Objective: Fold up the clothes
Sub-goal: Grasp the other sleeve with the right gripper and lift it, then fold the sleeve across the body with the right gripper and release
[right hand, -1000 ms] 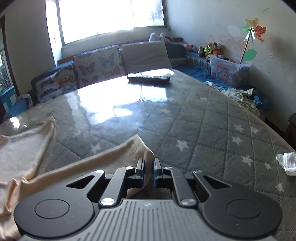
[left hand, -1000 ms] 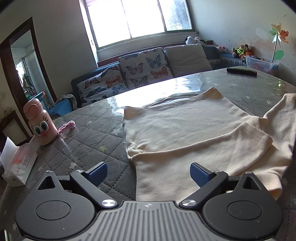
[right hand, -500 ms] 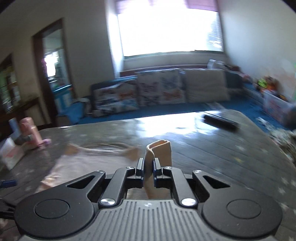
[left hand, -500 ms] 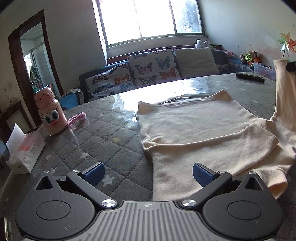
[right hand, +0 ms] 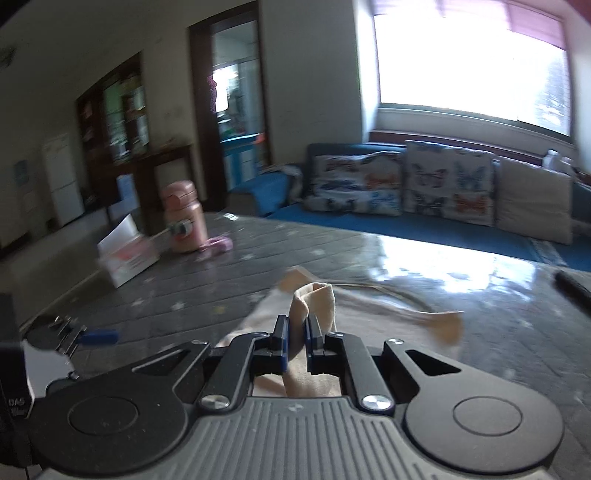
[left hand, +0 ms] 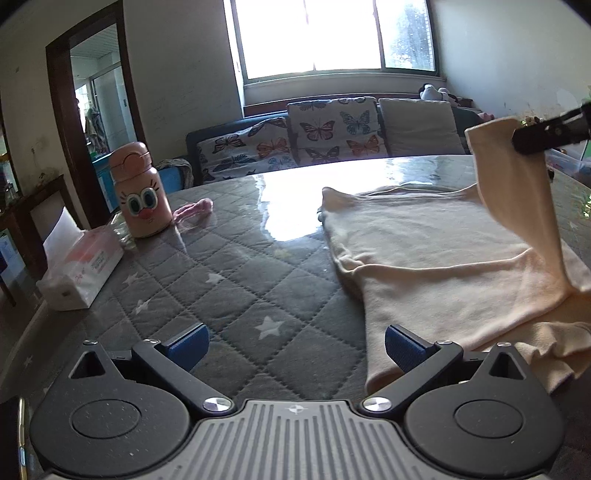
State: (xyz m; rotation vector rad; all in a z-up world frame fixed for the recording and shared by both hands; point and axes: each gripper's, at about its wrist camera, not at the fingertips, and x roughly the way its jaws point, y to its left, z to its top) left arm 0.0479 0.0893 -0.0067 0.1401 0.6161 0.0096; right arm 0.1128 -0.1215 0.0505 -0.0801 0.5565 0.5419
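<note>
A cream sweater (left hand: pixel 436 251) lies spread flat on the grey quilted table cover (left hand: pixel 236 288), toward the side away from the pink bottle (left hand: pixel 142 190). One sleeve (left hand: pixel 517 192) of the sweater is lifted off the body and hangs in a slanting strip, its cuff pinched in the right gripper (right hand: pixel 296 338). That gripper's blue-padded jaws stand narrow, clamped on the folded cuff, with a tuft of cloth (right hand: pixel 314 299) poking up above them. In the left wrist view the right gripper (left hand: pixel 550 133) shows as a dark bar above the sweater, at the sleeve's top end.

The left gripper (left hand: pixel 295 341) hovers low at the sweater's near hem with its jaws wide apart and nothing between them; one pad is over the sweater's edge, the other over bare table cover.

Beyond the sweater, the table top shines under the window (left hand: pixel 332 35). The pink bottle stands well apart from the sweater, with a tissue box (left hand: pixel 81 266) just beside it and a small pink strap (left hand: pixel 194 210) lying next to it on the sweater's side. Behind the table runs a sofa with butterfly cushions (left hand: pixel 332 129).
</note>
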